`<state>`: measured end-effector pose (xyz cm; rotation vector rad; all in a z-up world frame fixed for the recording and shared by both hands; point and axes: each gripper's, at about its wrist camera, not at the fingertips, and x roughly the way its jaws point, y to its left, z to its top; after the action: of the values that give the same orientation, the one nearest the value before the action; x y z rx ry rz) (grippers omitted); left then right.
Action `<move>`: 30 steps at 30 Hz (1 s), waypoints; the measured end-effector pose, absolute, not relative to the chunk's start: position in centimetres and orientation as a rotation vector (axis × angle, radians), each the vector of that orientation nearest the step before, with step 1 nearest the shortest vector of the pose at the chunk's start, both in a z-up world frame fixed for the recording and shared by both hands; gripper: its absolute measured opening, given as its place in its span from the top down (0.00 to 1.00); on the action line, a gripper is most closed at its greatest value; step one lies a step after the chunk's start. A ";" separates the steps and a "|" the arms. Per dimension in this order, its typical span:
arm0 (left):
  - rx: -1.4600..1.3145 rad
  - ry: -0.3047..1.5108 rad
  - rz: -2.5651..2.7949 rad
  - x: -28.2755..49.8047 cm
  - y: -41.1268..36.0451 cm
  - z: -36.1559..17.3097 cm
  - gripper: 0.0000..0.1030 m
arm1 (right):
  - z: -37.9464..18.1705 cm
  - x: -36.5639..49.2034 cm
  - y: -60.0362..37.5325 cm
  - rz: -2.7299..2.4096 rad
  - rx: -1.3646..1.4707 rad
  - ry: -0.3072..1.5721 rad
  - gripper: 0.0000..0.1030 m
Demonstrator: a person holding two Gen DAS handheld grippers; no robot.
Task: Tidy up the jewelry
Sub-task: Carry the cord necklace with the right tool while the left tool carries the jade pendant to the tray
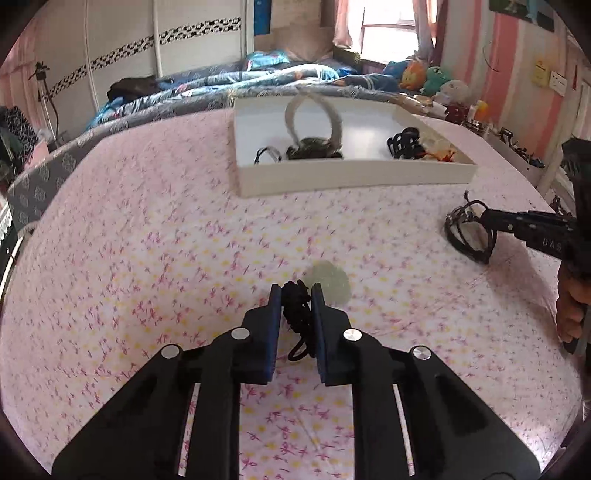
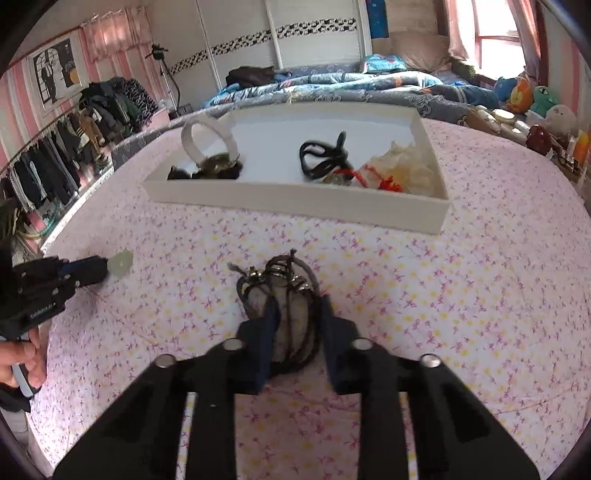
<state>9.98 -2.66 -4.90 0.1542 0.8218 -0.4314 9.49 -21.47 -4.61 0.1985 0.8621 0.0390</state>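
Left wrist view: my left gripper [image 1: 295,291] pinches a knotted black cord [image 1: 300,317] tied to a pale green pendant [image 1: 334,282] on the pink sheet [image 1: 147,240].
My right gripper [image 2: 297,314] clamps a dark corded bracelet bundle [image 2: 282,295]; beyond sits the white tray [image 2: 295,201].

We list a pink floral bedsheet [image 1: 147,258], a rumpled blue quilt [image 2: 332,86], plush toys [image 1: 424,75] by the window [image 1: 388,33], a clothes rack [image 2: 62,155], a white wardrobe [image 2: 280,37], and a tripod [image 2: 164,74].

Home bedroom, rumpled quilt [image 1: 229,83] on bed, plush toys [image 1: 428,77], clothes rack [image 2: 55,162], sliding wardrobe [image 2: 280,33]
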 end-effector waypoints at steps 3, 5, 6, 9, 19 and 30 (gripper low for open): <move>0.160 0.786 -0.430 10.0 -3.1 -3.6 0.86 | -3.6 9.3 -22.2 0.033 0.211 0.830 0.96; 0.163 0.754 -0.425 10.3 -3.4 -2.5 0.86 | -2.8 9.3 -22.5 0.022 0.202 0.809 0.96; 0.165 0.740 -0.420 10.5 -3.5 -2.1 0.86 | -2.4 9.3 -22.6 0.024 0.200 0.801 0.96; 0.156 0.700 -0.425 10.9 -3.6 -0.5 0.86 | -1.3 9.3 -22.9 0.015 0.181 0.765 0.97; 0.132 0.553 -0.420 15.5 -6.8 5.6 0.86 | 4.8 11.7 -24.5 -0.001 0.188 0.591 0.97; 0.072 0.428 -0.357 21.4 -10.3 4.4 0.86 | 5.9 17.5 -25.7 -0.071 0.139 0.491 0.97</move>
<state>21.37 -10.28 4.38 0.0725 0.4281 -0.3566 17.54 -25.66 5.94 0.1391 0.4913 -0.0709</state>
